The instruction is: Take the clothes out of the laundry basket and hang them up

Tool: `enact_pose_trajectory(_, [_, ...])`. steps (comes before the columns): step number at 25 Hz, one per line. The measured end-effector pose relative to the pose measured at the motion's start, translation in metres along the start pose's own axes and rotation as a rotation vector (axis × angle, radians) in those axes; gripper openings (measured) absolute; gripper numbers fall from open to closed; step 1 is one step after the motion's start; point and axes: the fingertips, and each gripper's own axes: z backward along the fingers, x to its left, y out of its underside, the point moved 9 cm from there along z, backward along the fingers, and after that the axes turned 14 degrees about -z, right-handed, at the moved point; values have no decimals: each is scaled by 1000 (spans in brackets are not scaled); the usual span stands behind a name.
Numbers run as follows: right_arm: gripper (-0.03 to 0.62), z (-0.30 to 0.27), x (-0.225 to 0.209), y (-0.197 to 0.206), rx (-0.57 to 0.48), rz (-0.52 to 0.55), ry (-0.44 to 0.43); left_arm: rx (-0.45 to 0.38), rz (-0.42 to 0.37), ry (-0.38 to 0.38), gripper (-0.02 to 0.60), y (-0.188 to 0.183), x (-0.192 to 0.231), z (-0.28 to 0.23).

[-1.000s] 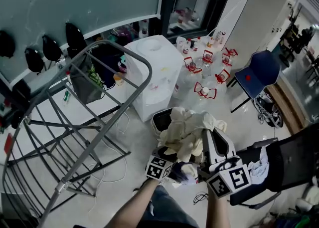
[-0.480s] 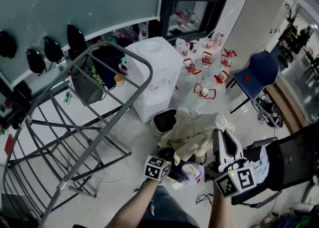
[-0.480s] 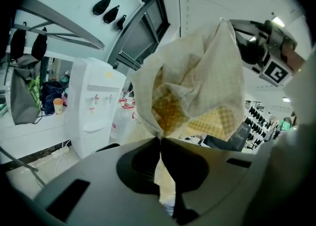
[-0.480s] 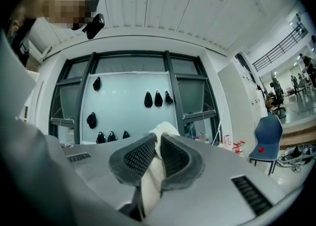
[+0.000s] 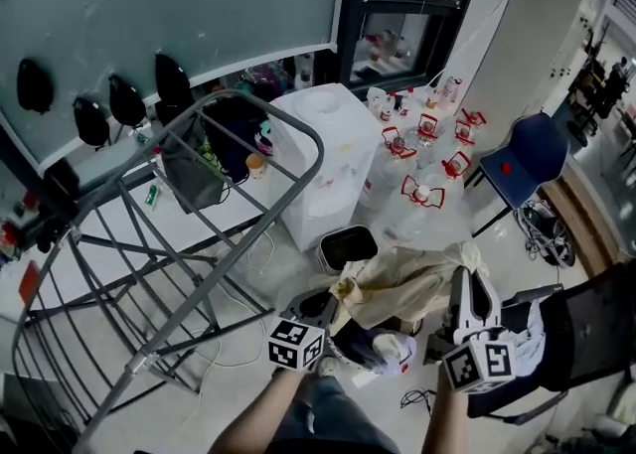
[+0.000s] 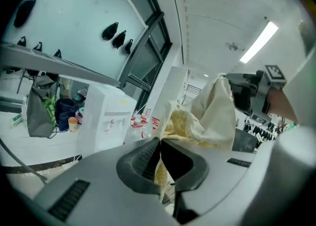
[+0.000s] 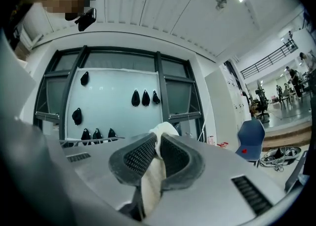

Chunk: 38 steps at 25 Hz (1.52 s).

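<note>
Both jaws clenched on the cream garment: left gripper pinches one edge, right gripper another, cloth stretched between them above the floor. Drying rack stands left, its curved top rail clear of the cloth.

Clear jugs (red handles) stand between a white cabinet and a blue chair, far right.
</note>
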Motion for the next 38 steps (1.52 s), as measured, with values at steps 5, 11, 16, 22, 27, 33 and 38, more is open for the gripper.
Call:
enact_pose_trajectory(5, [35,-8,11,21,82,32,67,-113,-14,-67,25,-42,12,45])
enact_pose_trajectory(11, [35,-23,40,47,155,59,3,-220,-41,-168,25,-80,17,109])
enact_pose_trajectory(16, [35,-43,79,49,163,65,-127,-258,-42,-281,25,-87,25,158])
enact_pose_trajectory(22, [35,-70,144,65,175,91,-346,-282,-52,-446,25,-85,34,221])
enact_pose_trajectory(27, [35,-83,209,91,219,79,-516,-276,-54,-625,26,-73,42,289])
enact_pose_trajectory(33, [35,-97,275,105,257,63,-707,-287,-49,-809,25,-76,40,346])
enact_pose_trajectory(38, [35,-119,298,106,282,66,-799,-303,-38,-916,26,-83,44,353])
